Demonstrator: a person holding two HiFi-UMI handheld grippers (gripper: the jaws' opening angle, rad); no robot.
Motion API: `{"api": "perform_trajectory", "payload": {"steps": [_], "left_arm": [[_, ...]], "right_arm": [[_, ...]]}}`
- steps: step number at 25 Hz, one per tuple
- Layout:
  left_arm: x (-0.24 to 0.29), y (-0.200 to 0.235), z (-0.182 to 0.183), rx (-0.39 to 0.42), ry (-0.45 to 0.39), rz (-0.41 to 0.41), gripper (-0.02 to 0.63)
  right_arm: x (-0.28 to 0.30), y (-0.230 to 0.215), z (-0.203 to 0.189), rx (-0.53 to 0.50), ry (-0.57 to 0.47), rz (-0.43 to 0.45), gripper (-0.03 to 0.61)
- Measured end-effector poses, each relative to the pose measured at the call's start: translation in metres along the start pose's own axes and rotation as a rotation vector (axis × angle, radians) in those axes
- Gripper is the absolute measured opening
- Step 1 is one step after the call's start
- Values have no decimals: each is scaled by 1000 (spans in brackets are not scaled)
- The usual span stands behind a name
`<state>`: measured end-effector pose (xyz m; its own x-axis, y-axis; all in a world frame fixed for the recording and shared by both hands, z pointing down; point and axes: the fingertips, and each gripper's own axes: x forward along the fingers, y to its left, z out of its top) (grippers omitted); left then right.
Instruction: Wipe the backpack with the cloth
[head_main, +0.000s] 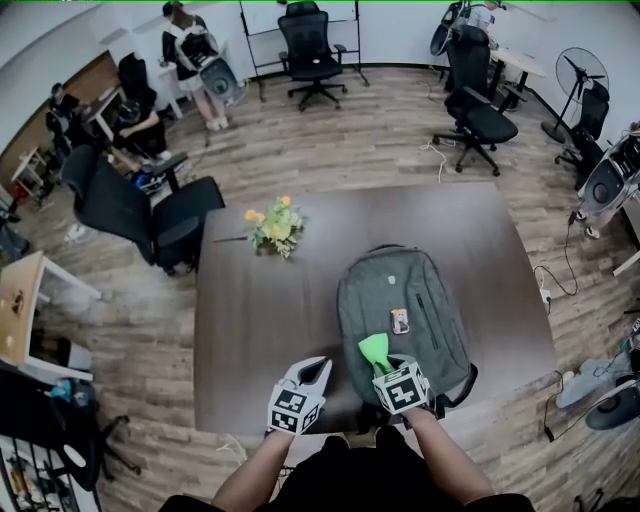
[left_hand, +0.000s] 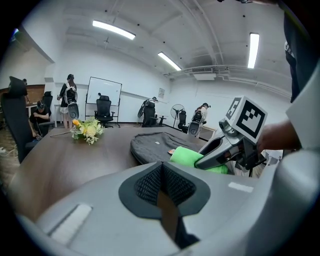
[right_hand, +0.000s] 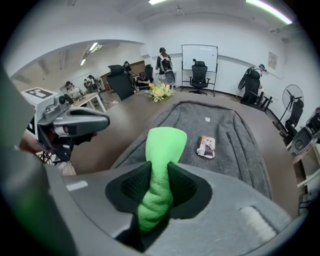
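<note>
The grey backpack (head_main: 405, 300) lies flat on the table (head_main: 250, 320), toward the table's 4 o'clock side. The right gripper (head_main: 384, 368) clamps the green cloth (head_main: 374, 349) over the backpack's 6 o'clock end. The left gripper (head_main: 316, 372), jaws closed on nothing, hovers at 9 o'clock of the right gripper. Flowers (head_main: 275, 227) stand at 11 o'clock of the backpack.

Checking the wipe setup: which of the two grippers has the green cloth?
The right gripper: its jaws pinch the green cloth over the grey backpack; the left gripper is shut and empty.
</note>
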<state>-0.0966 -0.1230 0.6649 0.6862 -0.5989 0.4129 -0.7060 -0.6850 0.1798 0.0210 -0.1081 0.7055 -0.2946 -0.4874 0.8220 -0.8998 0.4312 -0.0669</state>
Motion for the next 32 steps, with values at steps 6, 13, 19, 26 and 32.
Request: {"api": "perform_trajectory", "payload": {"steps": [6, 13, 19, 26, 32], "left_arm": [[5, -6, 3, 10, 1, -4, 20], [12, -17, 8, 12, -2, -7, 20], [17, -27, 16, 22, -9, -9, 20], [23, -33, 19, 29, -3, -12, 20], [28, -36, 20, 35, 5, -8, 20]], "right_arm": [[-11, -21, -6, -25, 20, -59, 103], [-21, -46, -12, -46, 28, -102, 103], [-33, -65, -17, -134, 40, -181, 103], [-39, -88, -22, -57, 27, -179, 103], [-52, -114, -34, -47, 47, -231, 103]]}}
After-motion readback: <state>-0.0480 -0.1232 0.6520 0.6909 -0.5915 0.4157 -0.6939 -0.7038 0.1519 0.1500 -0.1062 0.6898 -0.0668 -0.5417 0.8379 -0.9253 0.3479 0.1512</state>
